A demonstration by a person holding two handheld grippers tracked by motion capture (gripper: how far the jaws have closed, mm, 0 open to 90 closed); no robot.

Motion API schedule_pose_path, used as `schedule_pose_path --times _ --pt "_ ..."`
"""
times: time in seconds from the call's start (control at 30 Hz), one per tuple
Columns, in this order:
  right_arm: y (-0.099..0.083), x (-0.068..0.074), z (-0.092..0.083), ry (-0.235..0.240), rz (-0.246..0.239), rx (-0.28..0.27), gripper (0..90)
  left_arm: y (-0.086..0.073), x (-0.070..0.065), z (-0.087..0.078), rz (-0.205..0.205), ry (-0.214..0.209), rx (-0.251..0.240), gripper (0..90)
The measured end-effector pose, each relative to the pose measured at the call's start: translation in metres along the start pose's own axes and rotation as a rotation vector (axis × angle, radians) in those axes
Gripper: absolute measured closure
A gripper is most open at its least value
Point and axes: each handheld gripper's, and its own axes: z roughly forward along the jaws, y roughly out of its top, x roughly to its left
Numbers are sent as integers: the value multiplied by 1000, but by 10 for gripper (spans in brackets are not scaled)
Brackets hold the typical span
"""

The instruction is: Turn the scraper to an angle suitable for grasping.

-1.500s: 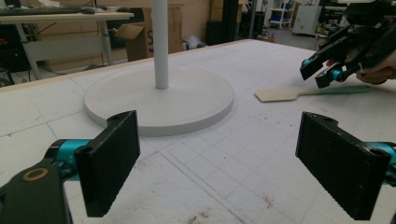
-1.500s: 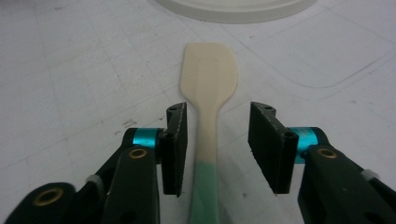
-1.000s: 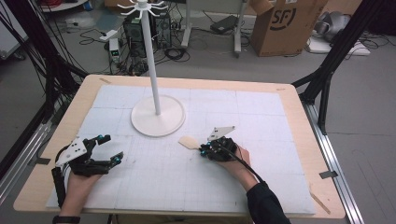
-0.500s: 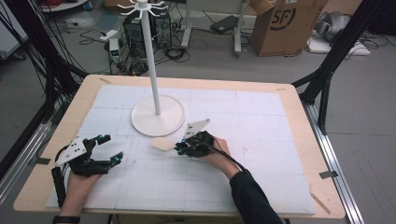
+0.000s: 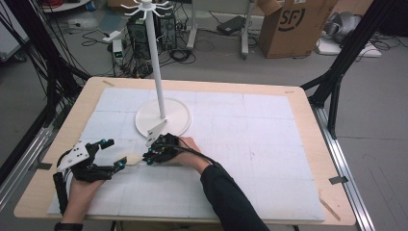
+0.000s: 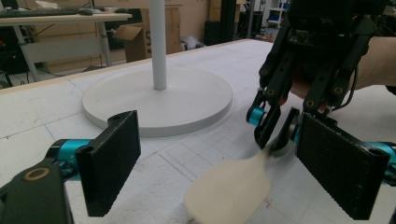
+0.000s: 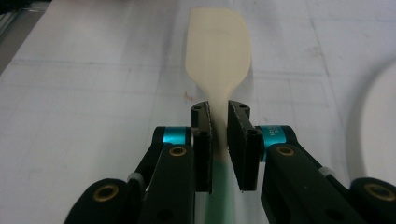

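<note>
Your right gripper (image 5: 150, 156) has carried the spatula (image 5: 131, 159) from centre frame toward lower left, jaws clamped on its neck. The blade now sits between your left gripper's (image 5: 111, 155) spread jaws (a handover looks near). The cardboard box (image 5: 288, 24) reads "SF".

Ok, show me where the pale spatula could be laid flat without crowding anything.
Free: the white gridded mat right of the round white stand base, out to the wooden table edge, and the near strip by the dark sleeve. Crowded: the near-left, where the right tongs hold the cream flat-bladed spatula up to the open left tongs.
</note>
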Motion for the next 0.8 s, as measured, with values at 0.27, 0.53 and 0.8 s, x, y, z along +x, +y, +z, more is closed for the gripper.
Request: schedule_pose_path --times 0.27,0.53,0.8 --pt "0 1 11 -17 -3 32 663 0 0 0 0 0 0 148" --pt "-9 12 -54 -137 49 -93 401 0 0 0 -7 4 1 146" --pt "-75 36 -143 -356 200 -234 296 0 0 0 -9 11 0 146"
